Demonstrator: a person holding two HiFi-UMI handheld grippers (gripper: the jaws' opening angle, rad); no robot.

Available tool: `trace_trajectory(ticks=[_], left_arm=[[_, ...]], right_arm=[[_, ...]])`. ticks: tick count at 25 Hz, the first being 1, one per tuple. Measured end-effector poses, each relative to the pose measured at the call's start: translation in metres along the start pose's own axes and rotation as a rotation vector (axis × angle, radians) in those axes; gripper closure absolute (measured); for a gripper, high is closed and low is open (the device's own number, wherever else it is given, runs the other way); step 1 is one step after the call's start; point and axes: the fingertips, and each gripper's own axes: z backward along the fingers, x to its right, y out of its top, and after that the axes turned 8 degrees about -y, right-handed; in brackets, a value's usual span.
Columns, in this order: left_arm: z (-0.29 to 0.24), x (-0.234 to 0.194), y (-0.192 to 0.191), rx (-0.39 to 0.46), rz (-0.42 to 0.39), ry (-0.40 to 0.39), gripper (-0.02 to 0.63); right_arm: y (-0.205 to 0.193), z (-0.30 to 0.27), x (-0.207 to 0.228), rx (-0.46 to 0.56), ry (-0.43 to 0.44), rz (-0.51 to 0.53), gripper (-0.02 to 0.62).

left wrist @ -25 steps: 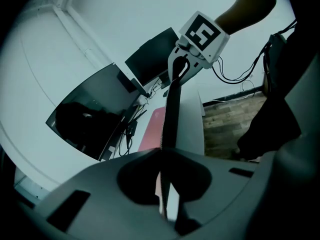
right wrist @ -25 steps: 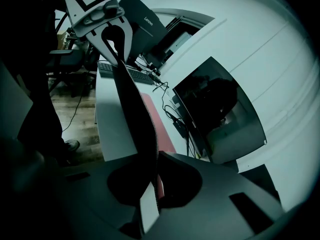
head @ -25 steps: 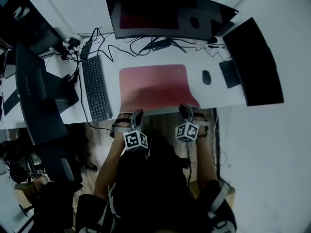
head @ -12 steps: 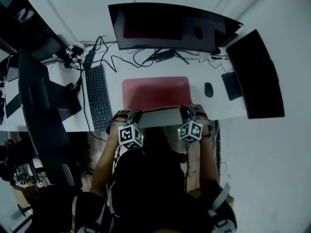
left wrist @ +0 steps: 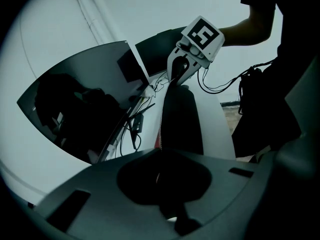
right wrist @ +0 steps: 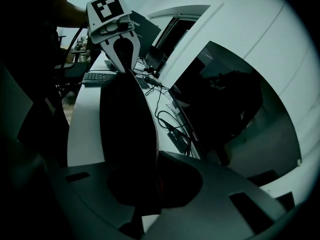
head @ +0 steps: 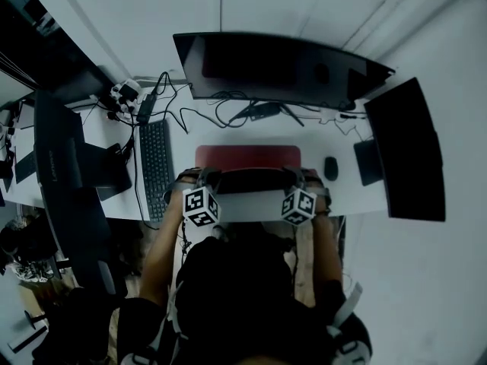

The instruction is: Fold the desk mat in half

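Observation:
The red desk mat (head: 247, 156) lies on the white desk in front of the curved monitor. Its near edge is lifted and carried over toward the back, so the dark underside (head: 247, 181) faces up across the near half. My left gripper (head: 206, 176) is shut on the near left corner. My right gripper (head: 292, 174) is shut on the near right corner. In the left gripper view the dark underside (left wrist: 182, 119) stretches from my jaws to the right gripper (left wrist: 177, 76). The right gripper view shows that same dark sheet (right wrist: 125, 129) running to the left gripper (right wrist: 125, 66).
A black keyboard (head: 156, 166) lies left of the mat and a mouse (head: 330, 167) right of it. The curved monitor (head: 281, 67) and loose cables (head: 228, 112) sit behind. A second screen (head: 407, 150) stands at the right, and a dark one (head: 61, 166) at the left.
Both grippers have moved from the desk's front edge toward the monitor, carrying the mat's near edge along. Less red surface shows and the dark underside now covers the near half.

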Motion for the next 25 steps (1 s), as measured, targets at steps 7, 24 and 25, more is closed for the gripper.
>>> trace_trajectory(ticks=[7, 24, 25], left_arm=[[-0.021, -0.043, -0.002, -0.029, 0.059, 0.000, 0.586], [-0.095, -0.116, -0.026, -0.092, 0.231, 0.041, 0.586], [-0.100, -0.118, -0.029, -0.099, 0.240, 0.038, 0.586]], right_arm=[[0.007, -0.039, 0.025, 0.028, 0.050, 0.005, 0.572], [0.012, -0.139, 0.060, 0.044, 0.091, 0.078, 0.572], [0.011, -0.146, 0.060, 0.039, 0.094, 0.085, 0.572]])
